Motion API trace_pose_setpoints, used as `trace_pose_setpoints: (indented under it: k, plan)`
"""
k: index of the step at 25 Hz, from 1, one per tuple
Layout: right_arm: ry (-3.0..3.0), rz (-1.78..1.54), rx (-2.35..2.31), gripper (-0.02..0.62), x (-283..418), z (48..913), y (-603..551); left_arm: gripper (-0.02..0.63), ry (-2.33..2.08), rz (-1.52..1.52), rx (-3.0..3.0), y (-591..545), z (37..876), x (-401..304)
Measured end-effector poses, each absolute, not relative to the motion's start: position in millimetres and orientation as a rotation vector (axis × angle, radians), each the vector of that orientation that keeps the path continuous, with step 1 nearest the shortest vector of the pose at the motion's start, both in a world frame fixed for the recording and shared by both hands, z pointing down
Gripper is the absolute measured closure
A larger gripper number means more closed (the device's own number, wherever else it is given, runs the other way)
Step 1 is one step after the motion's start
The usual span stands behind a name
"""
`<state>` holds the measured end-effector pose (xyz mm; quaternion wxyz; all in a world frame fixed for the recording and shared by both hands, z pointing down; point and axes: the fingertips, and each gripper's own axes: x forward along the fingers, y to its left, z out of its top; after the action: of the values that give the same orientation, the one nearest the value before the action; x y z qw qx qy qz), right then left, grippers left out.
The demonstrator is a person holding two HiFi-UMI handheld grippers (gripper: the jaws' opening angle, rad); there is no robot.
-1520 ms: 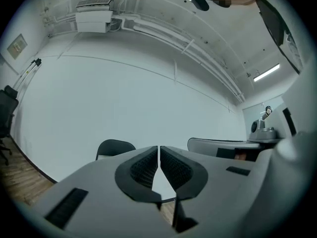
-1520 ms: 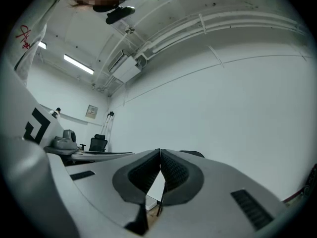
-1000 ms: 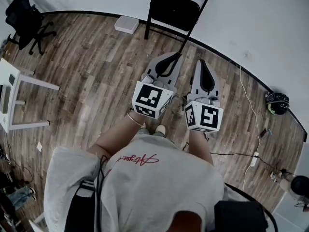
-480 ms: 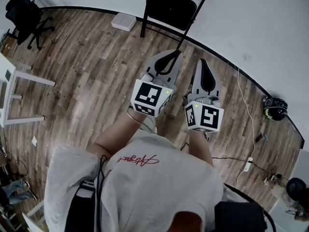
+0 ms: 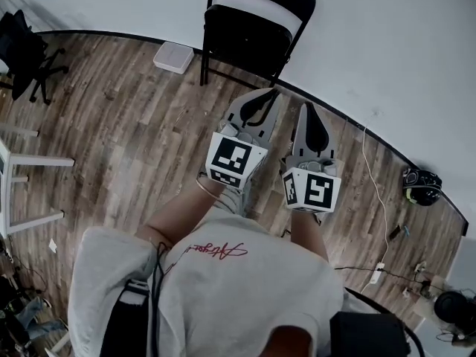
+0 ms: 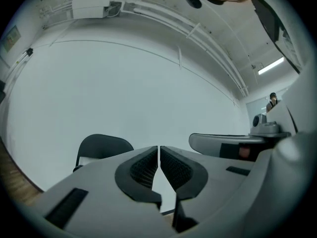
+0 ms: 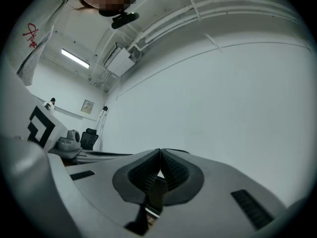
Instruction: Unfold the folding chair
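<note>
The black folding chair [image 5: 255,22] stands folded against the white wall at the top of the head view. Its rounded back [image 6: 102,146] shows left of the jaws in the left gripper view. My left gripper [image 5: 271,91] is held level and points at the chair's lower right leg, a short way off, with its jaws shut on nothing. Beside it, my right gripper [image 5: 307,107] is also shut and empty, aimed at the wall just right of the chair. A dark strip of the chair [image 7: 154,195] shows below the shut jaws in the right gripper view.
A white flat box [image 5: 173,56] lies on the wooden floor left of the chair. A black office chair [image 5: 22,44] and a white table [image 5: 18,192] stand at the left. A cable [image 5: 374,177] and a dark round device [image 5: 422,185] lie at the right.
The person has walked toward the wall. The folding chair now sits closer and larger, and both shut grippers have advanced together toward it.
</note>
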<state>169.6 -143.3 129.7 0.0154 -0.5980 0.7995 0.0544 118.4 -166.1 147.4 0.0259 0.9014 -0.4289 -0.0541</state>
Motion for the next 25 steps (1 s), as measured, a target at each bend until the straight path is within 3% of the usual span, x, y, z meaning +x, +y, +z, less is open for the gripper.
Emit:
trace_pose_setpoints:
  k: [7, 13, 14, 16, 17, 20, 25]
  plan:
    - [2.449, 0.177, -1.908, 0.578, 192.7, 115.9, -288.8, 0.578, -1.284, -0.075, 2.968, -307.3, 133.0, 147.1]
    - [2.48, 0.104, -1.926, 0.578, 205.7, 132.6, -339.3, 0.571, -1.125, 0.091, 2.927, -367.3, 178.3, 160.8]
    - [2.489, 0.085, -1.925, 0.578, 208.4, 137.2, -344.3, 0.494, -1.094, 0.155, 2.935, -377.4, 191.2, 162.3]
    - [2.503, 0.047, -1.93, 0.578, 214.2, 147.4, -352.5, 0.343, -1.04, 0.335, 2.974, -402.6, 219.0, 162.4]
    - [2.505, 0.03, -1.938, 0.578, 217.0, 152.1, -356.6, 0.32, -1.005, 0.458, 3.013, -417.8, 232.7, 162.7]
    - [2.506, -0.016, -1.973, 0.578, 221.4, 166.0, -364.4, 0.281, -0.834, 0.901, 3.153, -466.2, 273.6, 166.2]
    - [2.537, -0.064, -2.008, 0.578, 220.6, 190.2, -373.1, 0.281, -0.395, 1.657, 3.149, -521.0, 352.5, 168.8]
